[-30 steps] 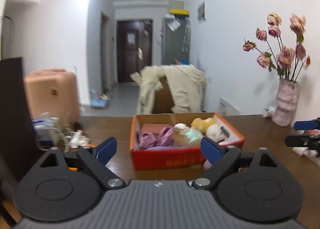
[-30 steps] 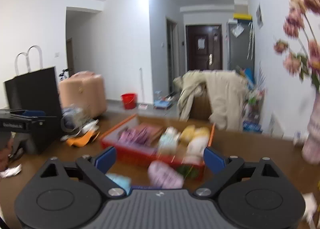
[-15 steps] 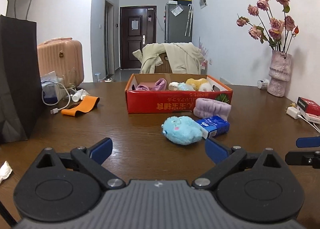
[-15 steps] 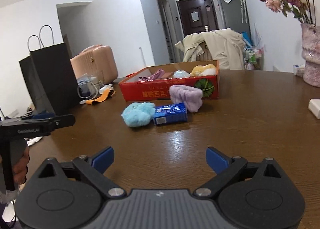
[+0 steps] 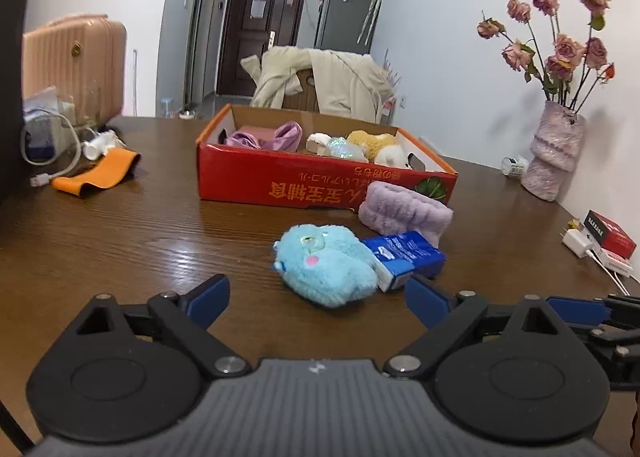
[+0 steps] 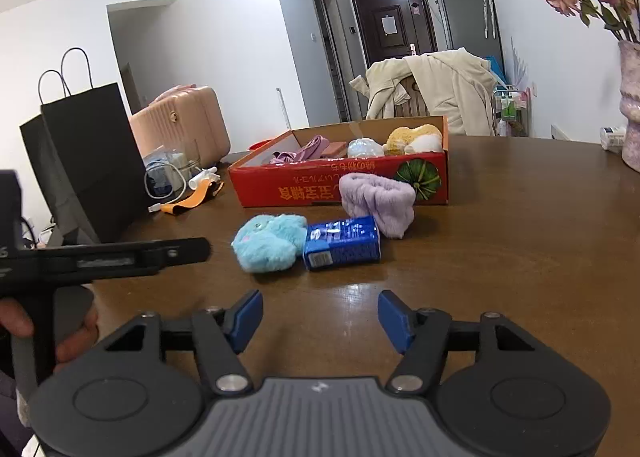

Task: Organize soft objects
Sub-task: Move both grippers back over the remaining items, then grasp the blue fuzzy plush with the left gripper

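Left gripper [image 5: 318,293] held low, tilted downward, jaws spread wide and empty. Right gripper [image 6: 320,315] alongside, likewise tilted, jaws closing on nothing. Hand [image 6: 60,333] wrapped around left handle.

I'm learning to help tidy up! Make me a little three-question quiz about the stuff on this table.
1. True or false: the fluffy light-blue plush toy lies inside the red cardboard box.
2. What touches the plush toy's side? A) orange band B) blue rectangular carton C) pink vase
3. Fill in: the fuzzy lilac cloth roll lies on the brown wooden table, right in front of the red ____.

Key:
1. False. It lies on the table, outside the box.
2. B
3. box
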